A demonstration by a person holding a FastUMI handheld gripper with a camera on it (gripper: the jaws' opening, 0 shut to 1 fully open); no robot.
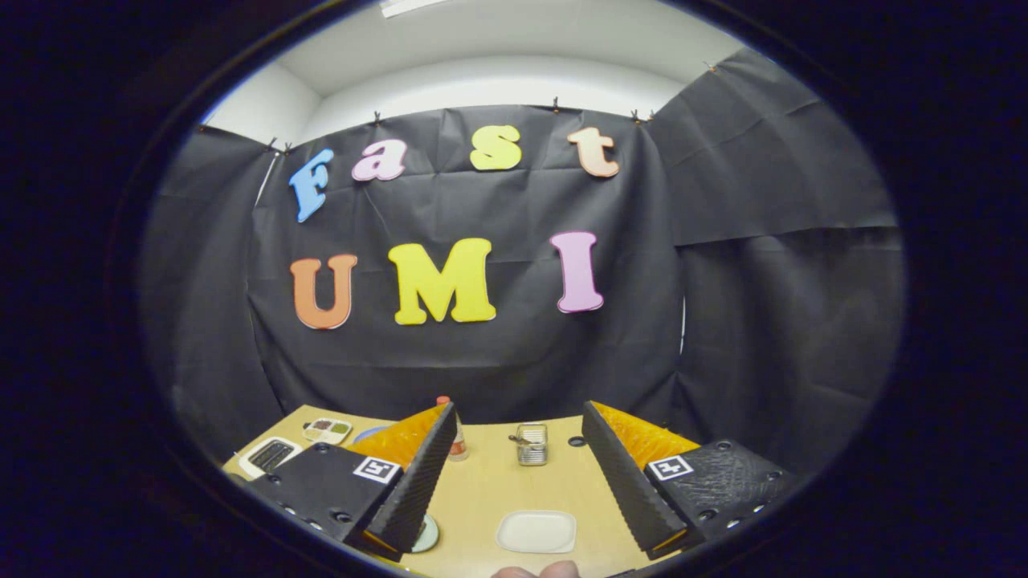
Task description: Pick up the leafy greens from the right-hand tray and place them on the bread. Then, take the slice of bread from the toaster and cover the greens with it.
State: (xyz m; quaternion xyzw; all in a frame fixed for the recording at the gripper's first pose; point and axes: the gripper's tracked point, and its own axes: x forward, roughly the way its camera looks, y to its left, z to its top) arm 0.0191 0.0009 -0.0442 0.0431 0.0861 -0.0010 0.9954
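Note:
My gripper [518, 411] is held high above the wooden table [498, 490], open, with a wide gap and nothing between its two black ribbed fingers [418, 482]. A white rectangular tray [536, 531] lies on the table between the fingers, close to me; its top looks bare. Far off to the left, beyond the left finger, sits a white appliance with dark slots [271, 455], which looks like the toaster. Whether bread stands in it is too small to tell. I can pick out no greens or bread on the table from this height.
A small metal holder [532, 444] stands mid-table ahead of the fingers. An orange-capped bottle [459, 440] peeks past the left fingertip. A divided plate with bits of food [327, 431] lies behind the toaster. A round dish [428, 534] is half hidden under the left finger. A hand [536, 571] shows beneath.

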